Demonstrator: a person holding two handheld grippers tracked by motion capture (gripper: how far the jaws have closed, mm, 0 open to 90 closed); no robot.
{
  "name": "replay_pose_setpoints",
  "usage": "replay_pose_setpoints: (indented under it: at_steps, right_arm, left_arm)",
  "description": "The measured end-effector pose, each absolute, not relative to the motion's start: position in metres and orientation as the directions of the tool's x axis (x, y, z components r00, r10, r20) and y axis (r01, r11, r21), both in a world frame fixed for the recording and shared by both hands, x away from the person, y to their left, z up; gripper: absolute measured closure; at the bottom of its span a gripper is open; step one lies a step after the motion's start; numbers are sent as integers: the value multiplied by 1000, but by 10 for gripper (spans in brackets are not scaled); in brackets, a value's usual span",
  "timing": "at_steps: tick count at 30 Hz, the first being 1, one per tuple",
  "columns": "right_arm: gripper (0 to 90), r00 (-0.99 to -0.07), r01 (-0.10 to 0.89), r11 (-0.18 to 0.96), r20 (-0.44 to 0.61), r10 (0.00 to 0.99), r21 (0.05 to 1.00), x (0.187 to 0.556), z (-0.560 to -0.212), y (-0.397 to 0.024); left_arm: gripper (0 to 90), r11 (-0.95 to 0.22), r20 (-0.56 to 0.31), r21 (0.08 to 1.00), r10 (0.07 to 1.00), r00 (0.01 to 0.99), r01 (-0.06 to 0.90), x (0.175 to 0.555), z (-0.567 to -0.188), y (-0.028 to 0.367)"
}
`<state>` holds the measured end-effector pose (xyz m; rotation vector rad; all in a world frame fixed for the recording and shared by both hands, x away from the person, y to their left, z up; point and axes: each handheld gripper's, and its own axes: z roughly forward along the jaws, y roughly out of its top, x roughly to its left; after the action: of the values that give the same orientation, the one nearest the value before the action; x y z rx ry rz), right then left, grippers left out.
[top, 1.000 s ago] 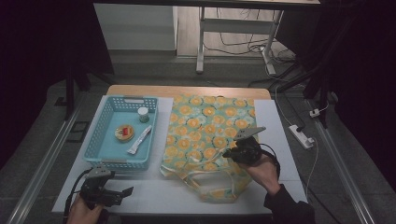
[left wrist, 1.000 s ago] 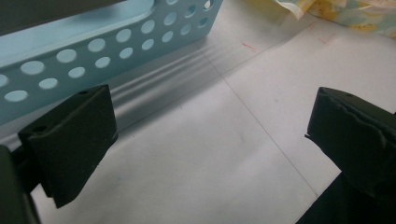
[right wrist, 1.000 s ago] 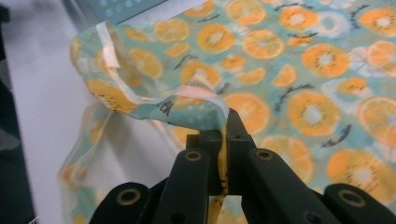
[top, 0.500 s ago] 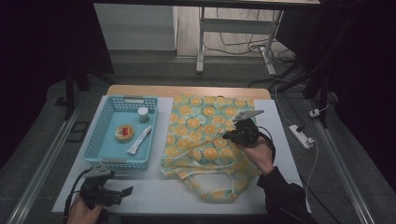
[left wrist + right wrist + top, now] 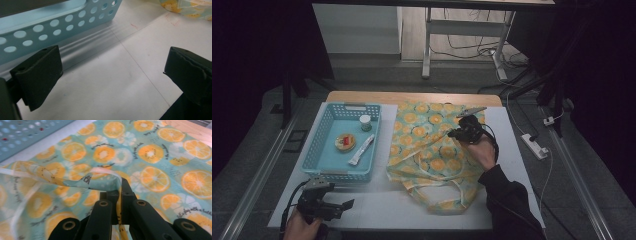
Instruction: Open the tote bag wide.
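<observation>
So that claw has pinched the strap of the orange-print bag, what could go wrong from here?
1. The right gripper pinches only a thin fold of the bag's handle strap, so the strap might slip out if pulled harder.
2. The bag lies loose on the table, with nothing pinning it, so it may slide or bunch rather than open.
3. The left gripper rests open near the blue basket, too far off to steady the cloth quickly.

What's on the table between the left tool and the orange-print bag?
Nothing: in the high view, bare white table separates the left tool from the bag.
</observation>
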<state>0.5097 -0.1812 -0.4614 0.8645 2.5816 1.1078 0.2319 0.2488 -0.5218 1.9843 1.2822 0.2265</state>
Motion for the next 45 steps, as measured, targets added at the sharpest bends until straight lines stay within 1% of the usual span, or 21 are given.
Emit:
replay_pose_setpoints:
  at_steps: [7,10,20,22,25,26,27,30,31,32,33,37,39,41,45]
  right_arm:
    - [897,-783,460,529,44,620,713,531,-470,-182]
    - [897,-765,477,526,37,643,704,541,-479,-184]
    - [893,-750,519,559,30,661,647,550,-504,-184]
    - [879,-748,527,566,29,663,634,551,-509,-185]
    - [798,-751,533,571,39,659,624,550,-512,-185]
    - [710,-747,537,565,42,664,627,549,-511,-186]
    - [710,-747,537,565,42,664,627,549,-511,-186]
    - [583,-742,540,545,56,669,641,545,-503,-189]
    - [519,-741,538,537,60,669,650,542,-498,-191]
    - [519,-741,538,537,60,669,650,542,-498,-191]
    - [494,-741,534,534,59,669,656,540,-495,-192]
    - [366,-746,530,517,79,661,672,532,-486,-196]
    - [276,-752,531,519,91,653,669,528,-482,-196]
    - [202,-757,521,529,77,649,670,522,-479,-194]
    - [25,-761,505,538,55,646,675,509,-474,-191]
  left_arm:
    - [19,-213,-243,668,843,479,713,232,-522,249]
    - [19,-212,-244,668,844,478,714,232,-522,249]
    - [22,-211,-244,666,844,477,715,232,-522,249]
    - [23,-214,-243,665,844,478,715,232,-522,249]
    - [23,-216,-240,666,844,479,714,232,-522,249]
    - [23,-216,-240,666,844,479,714,232,-522,249]
    - [23,-216,-240,667,844,480,713,232,-522,249]
    - [24,-215,-238,668,845,479,712,232,-522,249]
    - [24,-215,-238,668,845,479,712,232,-522,249]
    - [24,-215,-238,668,845,479,712,232,-522,249]
    - [24,-215,-238,668,845,479,712,232,-522,249]
    - [25,-214,-238,669,846,478,712,232,-522,249]
    - [24,-214,-239,670,845,479,711,232,-522,249]
    - [24,-214,-239,670,844,480,711,232,-522,249]
    - [25,-215,-237,673,844,481,708,231,-521,249]
